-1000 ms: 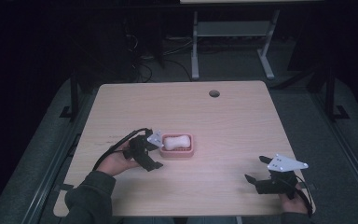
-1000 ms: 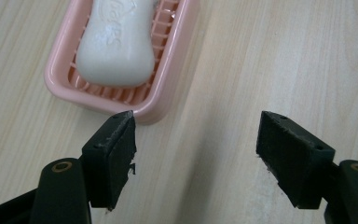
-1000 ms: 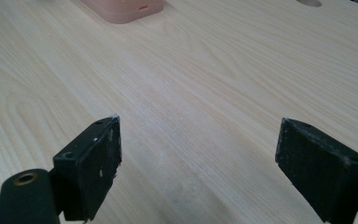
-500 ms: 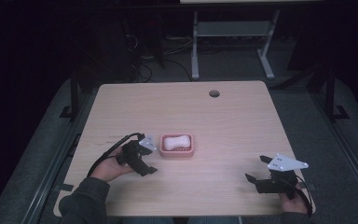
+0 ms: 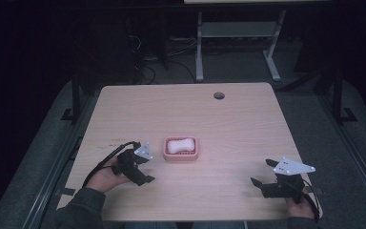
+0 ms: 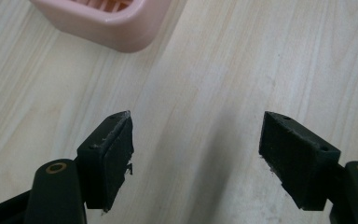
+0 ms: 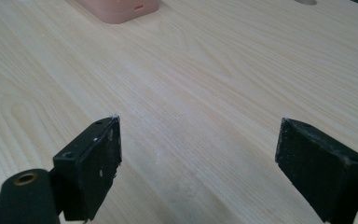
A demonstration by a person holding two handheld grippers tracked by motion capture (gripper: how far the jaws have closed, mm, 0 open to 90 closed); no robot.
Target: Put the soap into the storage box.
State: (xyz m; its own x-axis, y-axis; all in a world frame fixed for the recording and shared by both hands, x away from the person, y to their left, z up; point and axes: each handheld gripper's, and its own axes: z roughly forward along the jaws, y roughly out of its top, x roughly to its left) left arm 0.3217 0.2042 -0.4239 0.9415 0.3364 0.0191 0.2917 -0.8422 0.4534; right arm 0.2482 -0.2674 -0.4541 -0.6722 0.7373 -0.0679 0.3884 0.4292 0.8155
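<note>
A pink soap dish (image 5: 166, 151) sits near the middle of the wooden table, and a white bar of soap (image 5: 180, 145) lies in it. My left gripper (image 5: 148, 168) is just left of the dish and apart from it. Its jaws have just been opening and stand open with nothing between them. In the left gripper view, bare wood shows between the jaws (image 6: 196, 140), and a corner of the dish (image 6: 107, 23) is at the top left. My right gripper (image 5: 261, 171) rests open near the front right edge. The dish (image 7: 121, 9) lies far ahead of its jaws (image 7: 198, 144).
A round cable hole (image 5: 218, 95) sits near the table's far edge. A metal stand (image 5: 233, 33) and cables lie on the dark floor behind the table. Bare wood stretches between the two grippers.
My left gripper has drawn back from the dish's left edge, moving left and toward the front of the table. The soap and dish stay put. The right gripper has not moved.
</note>
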